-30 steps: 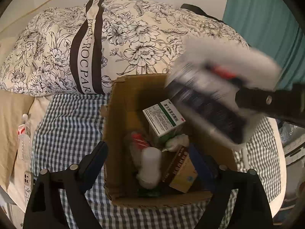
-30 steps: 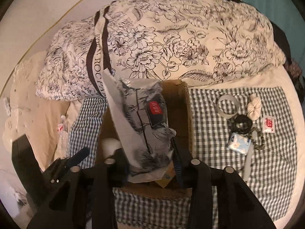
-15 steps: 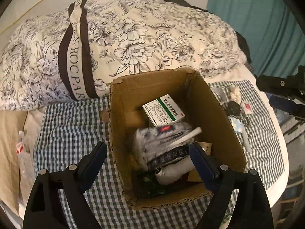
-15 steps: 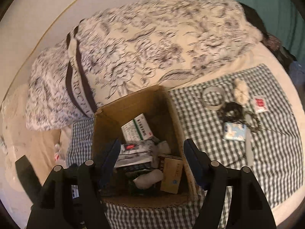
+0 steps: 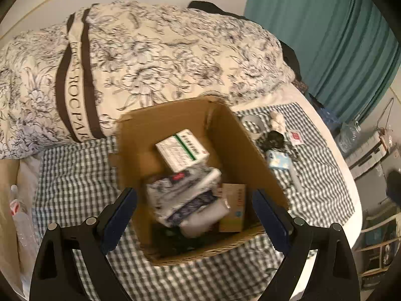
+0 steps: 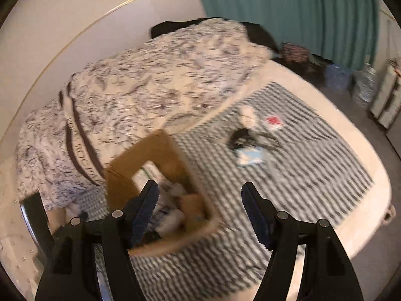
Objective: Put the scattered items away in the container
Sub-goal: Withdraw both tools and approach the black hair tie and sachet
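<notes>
A checked cloth (image 5: 75, 175) covers the bed below a flowered quilt (image 5: 150, 50). The cardboard box (image 5: 238, 150) sits mid-frame, already holding packets. Loose items (image 5: 275, 148) lie on the cloth to its right. The left gripper (image 5: 194, 213) and the right gripper (image 6: 200, 213) both gape wide, holding nothing.

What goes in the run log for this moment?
right gripper: open, empty | left gripper: open over box | pouch: in box | packet: on cloth

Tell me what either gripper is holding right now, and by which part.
Nothing is held. The right gripper and the left gripper both stand open and empty; the grey patterned packet lies in the cardboard box.
</notes>
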Available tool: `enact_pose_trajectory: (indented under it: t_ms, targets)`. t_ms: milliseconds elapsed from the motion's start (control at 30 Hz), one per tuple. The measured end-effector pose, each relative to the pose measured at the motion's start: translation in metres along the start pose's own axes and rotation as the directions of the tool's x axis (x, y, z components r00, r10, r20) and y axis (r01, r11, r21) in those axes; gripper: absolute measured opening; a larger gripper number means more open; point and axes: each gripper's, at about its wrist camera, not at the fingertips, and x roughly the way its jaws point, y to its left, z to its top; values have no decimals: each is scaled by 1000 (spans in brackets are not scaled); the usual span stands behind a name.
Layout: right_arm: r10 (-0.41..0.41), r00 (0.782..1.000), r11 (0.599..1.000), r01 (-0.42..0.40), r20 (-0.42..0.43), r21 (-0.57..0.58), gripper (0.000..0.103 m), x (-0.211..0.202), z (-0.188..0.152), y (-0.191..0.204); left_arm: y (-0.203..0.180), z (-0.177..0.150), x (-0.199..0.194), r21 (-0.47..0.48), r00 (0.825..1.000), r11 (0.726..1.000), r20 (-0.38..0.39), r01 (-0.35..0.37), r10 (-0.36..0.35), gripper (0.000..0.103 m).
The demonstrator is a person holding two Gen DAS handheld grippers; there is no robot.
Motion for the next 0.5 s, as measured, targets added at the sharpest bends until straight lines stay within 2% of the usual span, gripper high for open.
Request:
enact_pose_trajectory:
  t_ms: [133,300,367,500]
  targets:
    - [-15,1000,997,13,17,74,69,-23,1,-45,-31,3,-9,34,1000,999,22,-17,17,95]
    - [23,999,995,-26,32,92,69,-29,19,-84,-68,4,-17,47,998,998,29,-53,51,96]
    - [52,998,996,-54,24,76,69,-28,30,-98,-86,5,-16,28,996,996,29,-80,79,96]
    - [84,996,996,-83,18,-43,69,-30,51,-125,-124,4,-15,-43,990,991,70,-123,126,96]
